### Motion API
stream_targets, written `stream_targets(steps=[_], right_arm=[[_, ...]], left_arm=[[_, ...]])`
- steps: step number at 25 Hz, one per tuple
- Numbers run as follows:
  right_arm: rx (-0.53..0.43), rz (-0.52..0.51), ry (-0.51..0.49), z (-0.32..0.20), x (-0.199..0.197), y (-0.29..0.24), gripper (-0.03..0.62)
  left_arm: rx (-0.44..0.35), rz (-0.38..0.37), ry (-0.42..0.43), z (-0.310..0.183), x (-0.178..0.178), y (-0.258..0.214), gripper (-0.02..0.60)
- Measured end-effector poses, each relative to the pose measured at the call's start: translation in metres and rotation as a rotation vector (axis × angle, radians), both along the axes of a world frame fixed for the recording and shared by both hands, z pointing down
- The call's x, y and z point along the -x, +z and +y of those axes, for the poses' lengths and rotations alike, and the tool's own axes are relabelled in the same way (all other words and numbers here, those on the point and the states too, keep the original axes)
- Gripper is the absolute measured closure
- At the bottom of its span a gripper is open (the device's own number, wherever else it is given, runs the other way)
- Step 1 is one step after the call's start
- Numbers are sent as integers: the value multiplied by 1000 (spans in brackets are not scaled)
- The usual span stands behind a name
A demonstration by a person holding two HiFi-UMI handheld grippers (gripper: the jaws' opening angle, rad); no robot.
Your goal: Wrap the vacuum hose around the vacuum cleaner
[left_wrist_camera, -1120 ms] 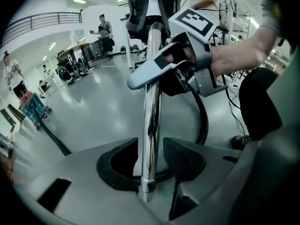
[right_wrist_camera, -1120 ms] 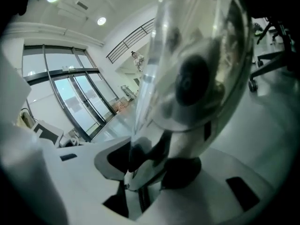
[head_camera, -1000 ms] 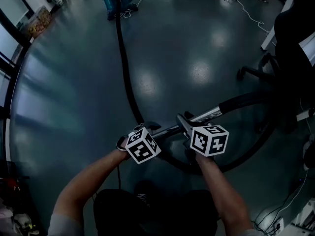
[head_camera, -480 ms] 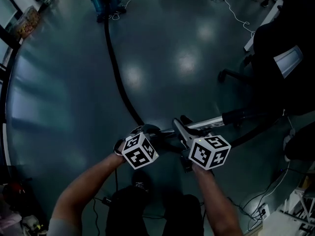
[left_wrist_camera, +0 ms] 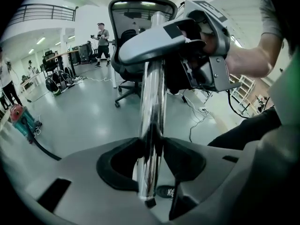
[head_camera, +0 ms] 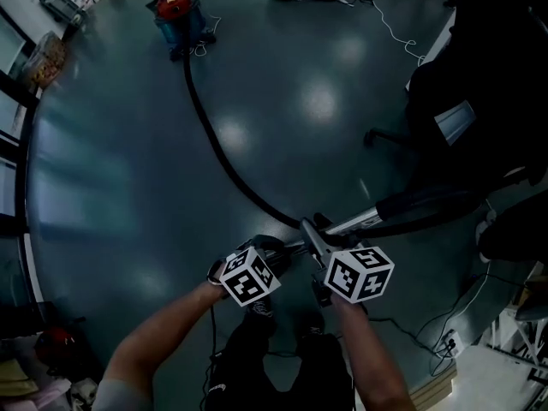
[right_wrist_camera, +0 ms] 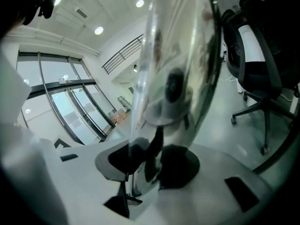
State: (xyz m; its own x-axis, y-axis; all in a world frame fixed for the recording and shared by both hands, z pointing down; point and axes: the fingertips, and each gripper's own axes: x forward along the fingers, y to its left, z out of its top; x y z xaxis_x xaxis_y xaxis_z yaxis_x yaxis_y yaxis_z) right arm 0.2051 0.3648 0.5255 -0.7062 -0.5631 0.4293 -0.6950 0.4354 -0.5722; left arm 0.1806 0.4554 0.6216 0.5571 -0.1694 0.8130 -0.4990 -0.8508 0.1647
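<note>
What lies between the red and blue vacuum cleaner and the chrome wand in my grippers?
Only the long black vacuum hose, curving over the glossy grey floor from the vacuum cleaner to the chrome wand, seen in the head view.

My left gripper and right gripper look alike: a pale grey plastic shell with dark rectangular slots and black pads lining the jaws. The left cube is white with black square markers. The right cube, just right of it, matches. A thin dark cable hangs below the left cube. Below and left of that cube is my short grey sleeve, and straight beneath it are dark trousers and a dark shoe.
</note>
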Motion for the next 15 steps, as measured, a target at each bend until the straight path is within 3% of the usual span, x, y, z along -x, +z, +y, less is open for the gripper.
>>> stream_targets(steps=[8,15], right_arm=[[-22,23,45,20,12,-110,465],[-71,41,88,21,17,-176,480]], left_arm=[[66,103,-85,34,-1,-107,405],[117,245,-128,53,-17,-176,405]])
